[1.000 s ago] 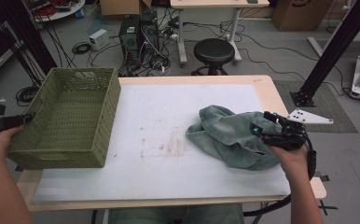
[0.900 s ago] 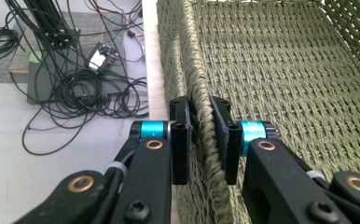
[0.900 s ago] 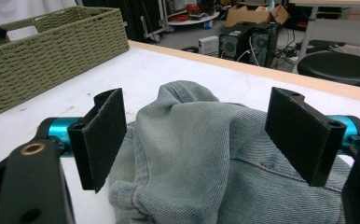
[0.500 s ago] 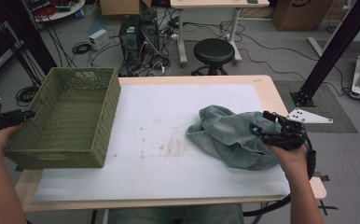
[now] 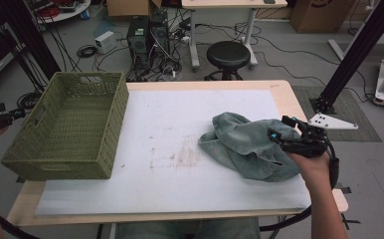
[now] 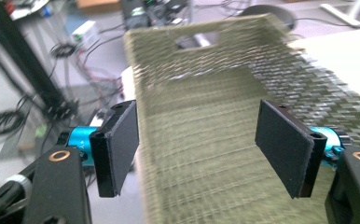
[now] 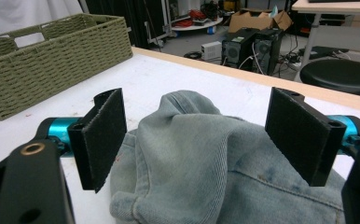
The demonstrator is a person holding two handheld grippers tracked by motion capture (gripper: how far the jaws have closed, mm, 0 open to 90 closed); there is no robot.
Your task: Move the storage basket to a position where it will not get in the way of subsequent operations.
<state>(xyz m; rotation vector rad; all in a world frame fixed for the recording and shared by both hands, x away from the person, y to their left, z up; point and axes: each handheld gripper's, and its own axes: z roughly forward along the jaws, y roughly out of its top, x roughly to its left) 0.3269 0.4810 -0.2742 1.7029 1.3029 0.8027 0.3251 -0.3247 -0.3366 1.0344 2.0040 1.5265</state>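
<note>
Denim garment (image 5: pixel 247 144) crumpled near right edge of bench (image 5: pixel 180 199), toward front. Right hand-held gripper (image 5: pixel 283 134) nearer, at garment's right side, jaws spread, cloth mound between them, pads not pressing. Garment's long axis roughly left-right across bench. Green woven basket (image 5: pixel 65 134) at left edge. Left hand-held gripper (image 5: pixel 17 113) off basket's left wall, well apart from garment; jaws have just been opening, nothing between them.

Right gripper view: denim folds (image 7: pixel 206 154) rise between pads. Left gripper view: blurred basket weave (image 6: pixel 201 140) beyond spread pads.

No readable text, labels, brands or numbers anywhere; cardboard box markings in the background too blurred.
</note>
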